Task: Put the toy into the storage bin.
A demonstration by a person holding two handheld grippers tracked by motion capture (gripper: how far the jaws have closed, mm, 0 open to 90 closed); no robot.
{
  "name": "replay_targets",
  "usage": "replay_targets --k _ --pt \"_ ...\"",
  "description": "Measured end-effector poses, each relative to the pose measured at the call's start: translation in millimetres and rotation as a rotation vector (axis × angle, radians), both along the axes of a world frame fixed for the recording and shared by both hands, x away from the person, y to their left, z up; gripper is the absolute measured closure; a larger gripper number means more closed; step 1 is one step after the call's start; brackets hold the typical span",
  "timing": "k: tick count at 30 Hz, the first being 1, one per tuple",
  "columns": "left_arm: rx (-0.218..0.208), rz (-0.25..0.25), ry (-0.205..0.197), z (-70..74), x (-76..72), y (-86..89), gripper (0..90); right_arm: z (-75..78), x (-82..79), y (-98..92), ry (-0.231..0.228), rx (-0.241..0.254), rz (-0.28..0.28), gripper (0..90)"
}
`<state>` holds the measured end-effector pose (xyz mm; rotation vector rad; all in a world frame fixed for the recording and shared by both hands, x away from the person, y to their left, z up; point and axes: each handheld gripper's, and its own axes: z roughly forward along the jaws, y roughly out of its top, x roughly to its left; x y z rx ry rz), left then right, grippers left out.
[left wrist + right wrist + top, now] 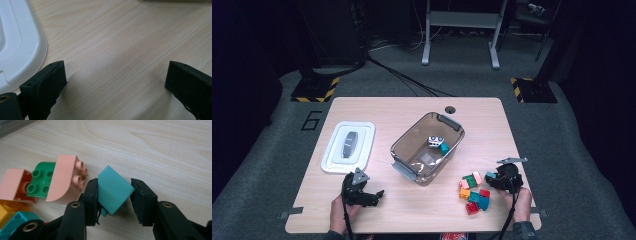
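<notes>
The teal block (pixel 113 190) sits tilted between the two black jaws of the right hand-held gripper (pixel 113 195), which are closed on it from both sides; the left jaw touches its side and the right jaw meets its corner. In the high view this right hand-held gripper (pixel 493 179) lies low over the bench (pixel 412 210) at its right front part, just beside the heap of coloured blocks (pixel 473 190), and the person's right hand (pixel 518 200) holds it from behind. Close to the held block lie a pink curved block (pixel 63 180) and a green block (pixel 41 180). The left hand-held gripper (pixel 373 196) rests near the front left of the bench with its jaws wide apart and nothing between them, next to the white lid (pixel 348 146). The clear brown box (pixel 404 142) stands in the middle of the bench, and inside it lie a teal block (pixel 444 147) and a small white and dark piece (pixel 435 140).
</notes>
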<state>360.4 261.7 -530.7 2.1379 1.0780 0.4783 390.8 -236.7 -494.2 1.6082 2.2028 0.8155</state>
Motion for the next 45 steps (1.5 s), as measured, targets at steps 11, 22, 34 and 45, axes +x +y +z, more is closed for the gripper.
replay_targets --k 11,22,34,45 --pt "0.0 0.0 -0.001 0.0 0.1 0.0 3.3 13.3 3.5 0.5 -0.047 0.018 0.008 59.5" --pt "0.0 0.0 0.0 0.0 0.0 0.0 3.3 30.3 12.6 9.7 -0.091 0.029 0.029 59.5" --pt "0.0 -0.001 -0.001 0.0 0.2 0.1 3.3 55.2 23.9 25.3 -0.134 0.014 0.052 59.5" --pt "0.0 -0.002 -0.003 -0.1 0.3 0.1 3.3 80.9 32.8 37.2 -0.178 -0.006 0.078 59.5"
